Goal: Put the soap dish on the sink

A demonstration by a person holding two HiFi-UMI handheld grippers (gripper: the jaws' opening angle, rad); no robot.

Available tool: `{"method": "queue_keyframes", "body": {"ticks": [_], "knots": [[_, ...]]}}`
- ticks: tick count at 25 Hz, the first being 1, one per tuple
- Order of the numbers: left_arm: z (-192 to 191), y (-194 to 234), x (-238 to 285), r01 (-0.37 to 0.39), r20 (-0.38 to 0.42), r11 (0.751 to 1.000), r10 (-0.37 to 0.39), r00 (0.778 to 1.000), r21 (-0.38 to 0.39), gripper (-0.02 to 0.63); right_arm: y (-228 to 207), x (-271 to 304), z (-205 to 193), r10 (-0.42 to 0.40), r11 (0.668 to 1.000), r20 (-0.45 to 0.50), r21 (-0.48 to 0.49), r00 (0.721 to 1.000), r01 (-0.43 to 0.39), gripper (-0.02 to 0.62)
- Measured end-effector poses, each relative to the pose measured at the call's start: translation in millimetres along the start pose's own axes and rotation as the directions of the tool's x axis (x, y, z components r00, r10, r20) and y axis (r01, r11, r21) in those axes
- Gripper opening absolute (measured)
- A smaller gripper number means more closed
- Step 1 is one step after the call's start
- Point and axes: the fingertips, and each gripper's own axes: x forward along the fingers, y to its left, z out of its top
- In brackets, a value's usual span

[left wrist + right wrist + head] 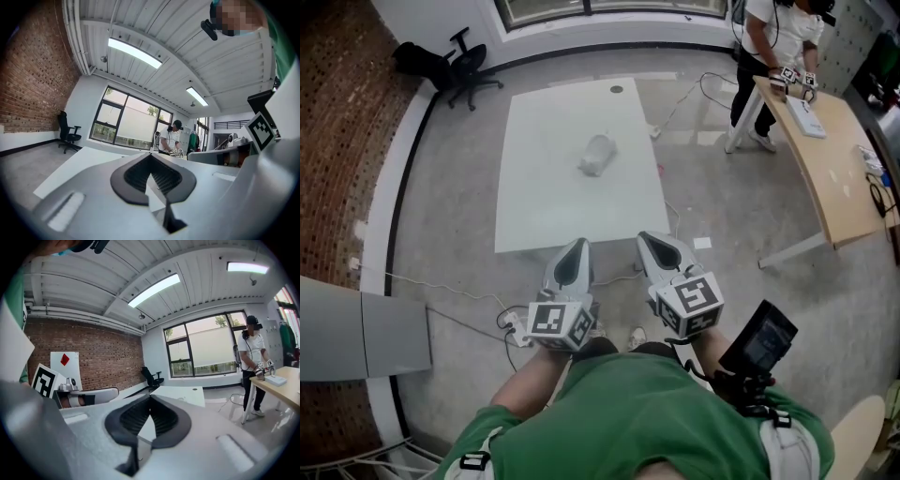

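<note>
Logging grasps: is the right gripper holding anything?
No, the right gripper has its jaws closed tip to tip with nothing between them.

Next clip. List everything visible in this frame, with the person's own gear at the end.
white table: 1, white, centre, ahead of the person
pale object: 1, whitish, lying on the white table; what it is cannot be told
office chair: 1, black, far left by the window
wooden table: 1, light wood, right side
other person: 1, white top, dark trousers, standing at the wooden table
floor cables: several, pale and dark, on the grey floor
brick wall: 1, red-brown, left
screen device: 1, black, at the wearer's right side
green shirt: 1, green, bottom
left hand-held gripper: 1, grey-white, shut, empty
right hand-held gripper: 1, grey-white, shut, empty
</note>
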Motion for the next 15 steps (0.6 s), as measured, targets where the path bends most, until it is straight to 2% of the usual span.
{"method": "queue_keyframes", "body": {"ticks": [3,15], "knots": [[-0.6,-6.6,-4.9,0.008,0.002,1.000,-0.008,1.000,-0.007,0.006,2.9,-7.6,-3.6,0.008,1.000,0.012,0.001,1.000,-0.008,0.003],[8.9,-3.7,-11.4,0.053,0.017,0.999,-0.053,0.998,-0.012,0.006,16.7,-13.8,7.6,-0.043,0.999,0.023,-0.014,0.999,0.044,0.003]]}}
